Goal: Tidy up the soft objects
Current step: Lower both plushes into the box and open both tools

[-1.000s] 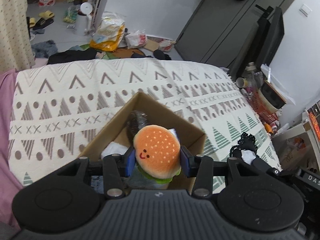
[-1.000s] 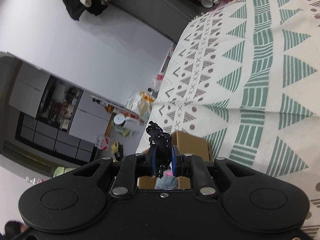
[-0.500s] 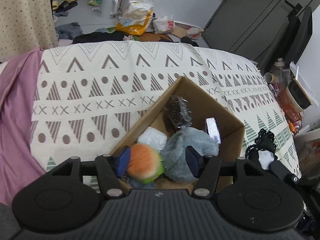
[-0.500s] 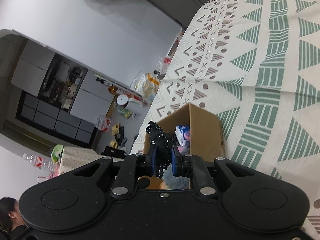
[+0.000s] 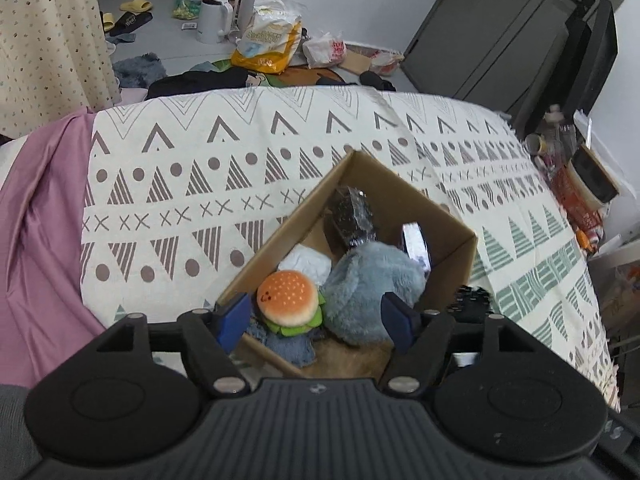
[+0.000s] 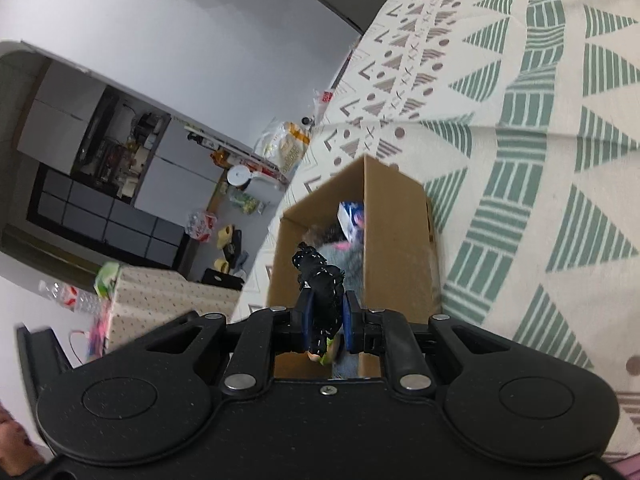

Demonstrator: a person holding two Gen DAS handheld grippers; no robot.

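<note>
Burger plush in the box, black scrunchie in your right tongs

Your left tongs (image 5: 316,322) hang released above the cardboard box (image 5: 404,196); the burger plush (image 5: 289,297) lies between them beside a grey plush (image 5: 370,284). Your right tongs (image 6: 326,318) clench a black scrunchie (image 6: 320,280) over the box.

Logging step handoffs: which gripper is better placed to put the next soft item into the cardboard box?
Right. The right gripper is shut on a black scrunchie just above the cardboard box. The left gripper is open and empty, with the burger plush lying inside.
</note>
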